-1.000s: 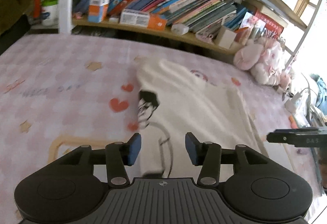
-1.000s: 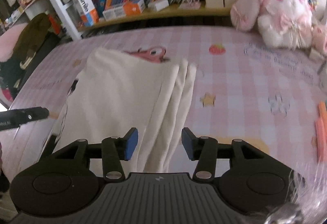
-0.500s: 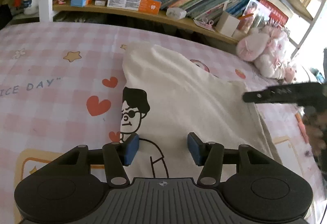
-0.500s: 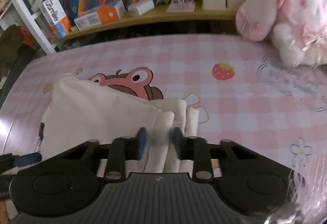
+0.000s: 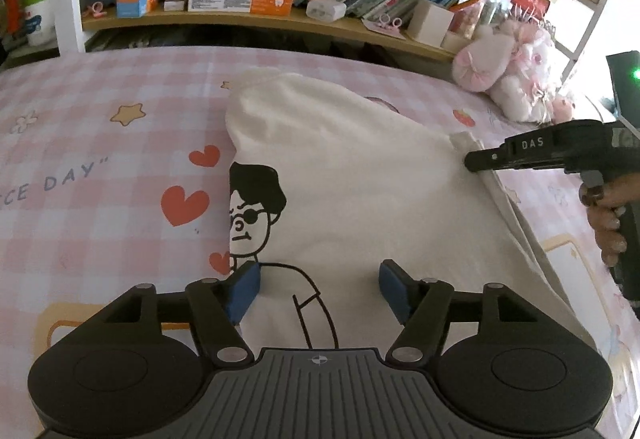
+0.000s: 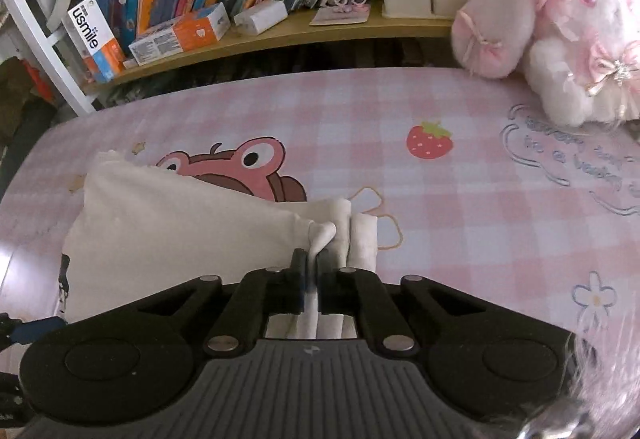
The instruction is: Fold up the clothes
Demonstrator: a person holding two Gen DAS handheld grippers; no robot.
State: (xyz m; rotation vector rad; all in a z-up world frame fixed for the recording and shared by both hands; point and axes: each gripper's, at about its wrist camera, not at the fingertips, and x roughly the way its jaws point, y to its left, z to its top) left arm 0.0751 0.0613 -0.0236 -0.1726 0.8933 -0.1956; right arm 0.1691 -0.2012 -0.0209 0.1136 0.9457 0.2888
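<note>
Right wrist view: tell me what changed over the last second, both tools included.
The right tool moved in over the cream T-shirt's bunched edge and has just been closing; it now pinches a fold. The left tool advanced over the printed figure and has just been opening, gripping nothing. The shirt stays on the pink checked sheet.

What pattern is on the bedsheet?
Pink and white checks on the bedsheet, with cartoon prints; clearest in the right wrist view.

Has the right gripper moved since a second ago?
Yes. The right gripper moved forward toward the frog print on the bedsheet, and its jaws have just closed on the shirt's folded edge.
</note>
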